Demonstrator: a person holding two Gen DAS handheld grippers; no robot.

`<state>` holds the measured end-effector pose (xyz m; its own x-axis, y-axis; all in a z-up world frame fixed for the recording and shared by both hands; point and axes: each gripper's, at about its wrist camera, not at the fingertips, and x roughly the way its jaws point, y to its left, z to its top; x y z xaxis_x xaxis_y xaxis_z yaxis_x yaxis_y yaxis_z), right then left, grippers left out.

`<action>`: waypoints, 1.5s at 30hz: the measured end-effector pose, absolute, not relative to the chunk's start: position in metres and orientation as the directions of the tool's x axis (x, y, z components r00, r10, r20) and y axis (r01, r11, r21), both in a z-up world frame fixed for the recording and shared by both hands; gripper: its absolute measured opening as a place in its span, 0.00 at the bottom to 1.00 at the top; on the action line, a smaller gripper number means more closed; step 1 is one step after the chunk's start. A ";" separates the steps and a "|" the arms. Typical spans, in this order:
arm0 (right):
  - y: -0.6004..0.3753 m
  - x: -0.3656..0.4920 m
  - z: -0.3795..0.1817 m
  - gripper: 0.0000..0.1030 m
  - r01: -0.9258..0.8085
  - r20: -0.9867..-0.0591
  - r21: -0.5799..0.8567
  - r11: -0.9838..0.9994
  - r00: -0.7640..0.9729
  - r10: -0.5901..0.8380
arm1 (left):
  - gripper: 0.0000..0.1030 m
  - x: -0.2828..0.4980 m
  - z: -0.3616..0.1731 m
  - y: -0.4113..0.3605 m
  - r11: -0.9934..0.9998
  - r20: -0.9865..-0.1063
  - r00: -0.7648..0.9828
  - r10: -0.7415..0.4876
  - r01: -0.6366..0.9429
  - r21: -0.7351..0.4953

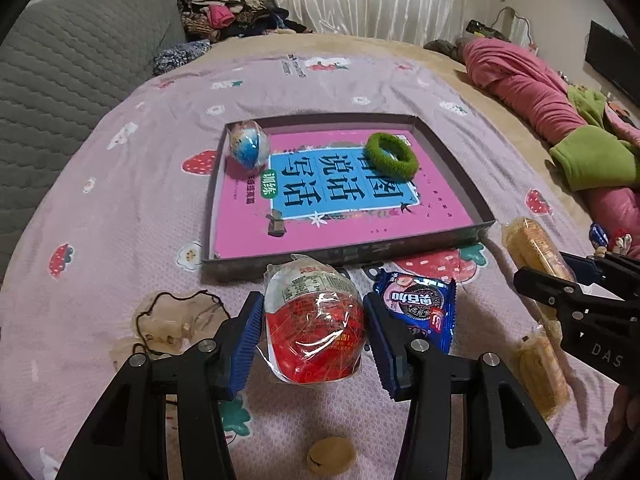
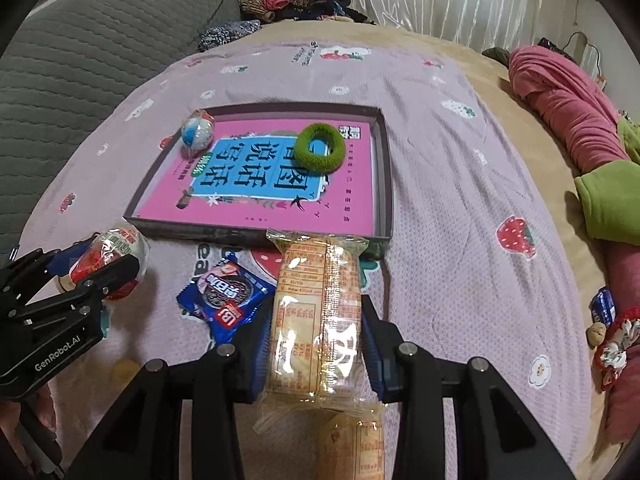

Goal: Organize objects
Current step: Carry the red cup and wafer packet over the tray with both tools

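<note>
**Both tongs loaded, in front of the shallow box**

Landmark: the shallow box (image 1: 448, 240), dark-walled, resting on the strawberry-print sheet (image 1: 120, 208) with a pink book (image 1: 360, 220) lying flat inside it.

My left gripper (image 1: 314, 336) pinches a red egg-shaped toy (image 1: 316, 332) in clear wrap; both blue pads press its sides. It sits just in front of the box's near wall, towards the left end of that wall.

My right gripper (image 2: 318, 356) pinches a long wafer packet (image 2: 316, 312) by its middle. The packet's far end reaches the box's near wall, at its right end.

Between the two held items, just in front of the same wall, a blue biscuit packet (image 2: 224, 300) lies on the sheet.

Inside the box: a blue-and-white wrapped egg (image 1: 249, 148) rests in the far left corner, and a green fuzzy ring (image 1: 390, 155) lies on the book near the far right corner.

Left of the box and nearer to me, a clear bag with a dark cord (image 1: 176, 320) lies flat. A small round brown item (image 1: 331, 458) sits nearest to me, well in front of the box.
</note>
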<state>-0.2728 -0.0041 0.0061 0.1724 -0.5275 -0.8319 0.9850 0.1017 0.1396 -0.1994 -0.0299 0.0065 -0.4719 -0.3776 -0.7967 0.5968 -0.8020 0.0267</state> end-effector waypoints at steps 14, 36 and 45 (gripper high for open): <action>0.014 -0.264 0.046 0.39 0.983 -0.797 0.136 0.122 0.182 -0.576 | 0.50 -0.185 0.046 -0.018 -0.800 -0.761 -0.502 -0.411 0.599 0.037; 0.028 -0.249 0.103 0.39 0.981 -0.743 0.109 0.159 0.187 -0.643 | 0.50 -0.169 0.100 -0.010 -0.789 -0.697 -0.543 -0.468 0.612 0.052; 0.021 -0.246 0.120 0.39 0.981 -0.729 0.096 0.166 0.183 -0.660 | 0.50 -0.177 0.115 -0.017 -0.787 -0.684 -0.550 -0.478 0.614 0.056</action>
